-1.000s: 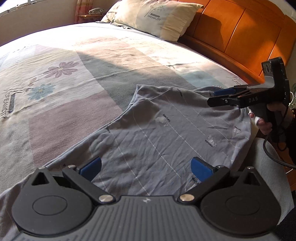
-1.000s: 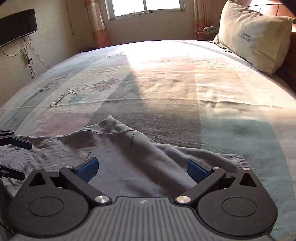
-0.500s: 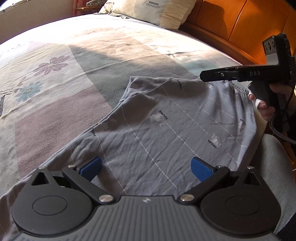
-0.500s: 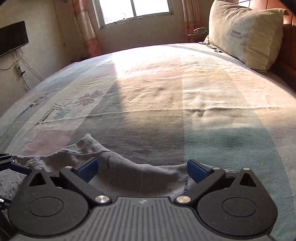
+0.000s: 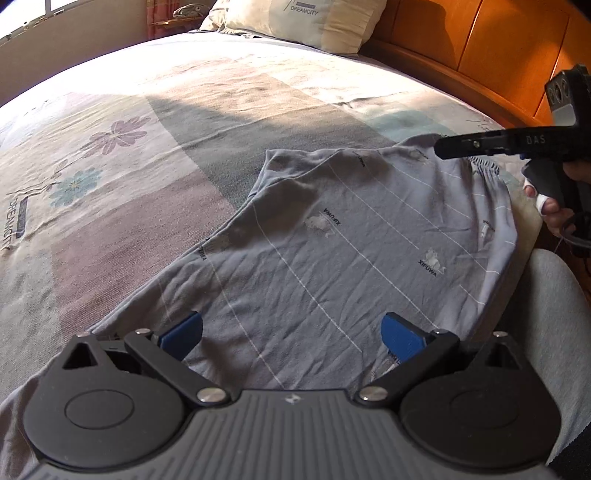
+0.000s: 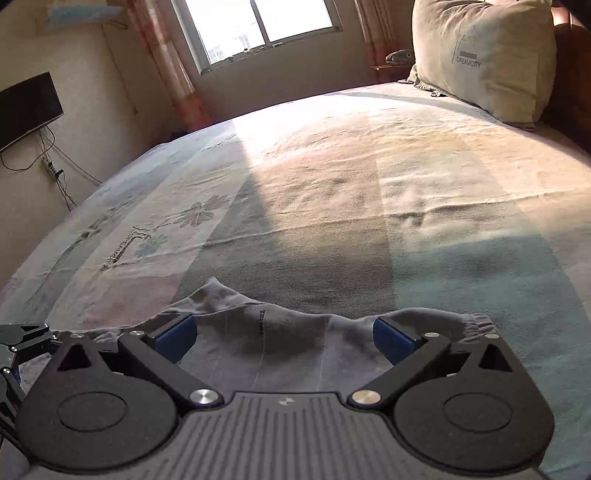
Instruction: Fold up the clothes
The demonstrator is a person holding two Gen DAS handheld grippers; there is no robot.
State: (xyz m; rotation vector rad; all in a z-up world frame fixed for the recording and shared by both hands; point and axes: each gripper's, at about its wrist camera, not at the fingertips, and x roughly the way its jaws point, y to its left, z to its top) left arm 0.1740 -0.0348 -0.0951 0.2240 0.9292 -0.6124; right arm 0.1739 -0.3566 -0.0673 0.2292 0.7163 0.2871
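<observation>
A grey garment (image 5: 351, 236) with thin white lines and small printed logos lies spread flat on the bed, its elastic waistband (image 5: 484, 168) at the far right. My left gripper (image 5: 291, 332) is open, its blue pads low over the garment's near edge. In the left wrist view the right gripper (image 5: 443, 147) reaches in from the right, a hand on its handle, with its tip over the waistband corner. From the right wrist view, the right gripper (image 6: 282, 336) is open over the same garment (image 6: 288, 332), just behind its far edge.
The bedsheet (image 5: 122, 155) has flower prints and pale colour blocks, with broad room beyond the garment. A pillow (image 5: 303, 18) leans on the orange wooden headboard (image 5: 480, 48). A grey trouser leg (image 5: 554, 314) is at the bed's right edge. A window (image 6: 258, 26) and wall TV (image 6: 26, 107) stand beyond.
The right gripper has moved forward toward the garment's far edge and waistband. The left gripper has tilted and shifted slightly; the garment lies as before.
</observation>
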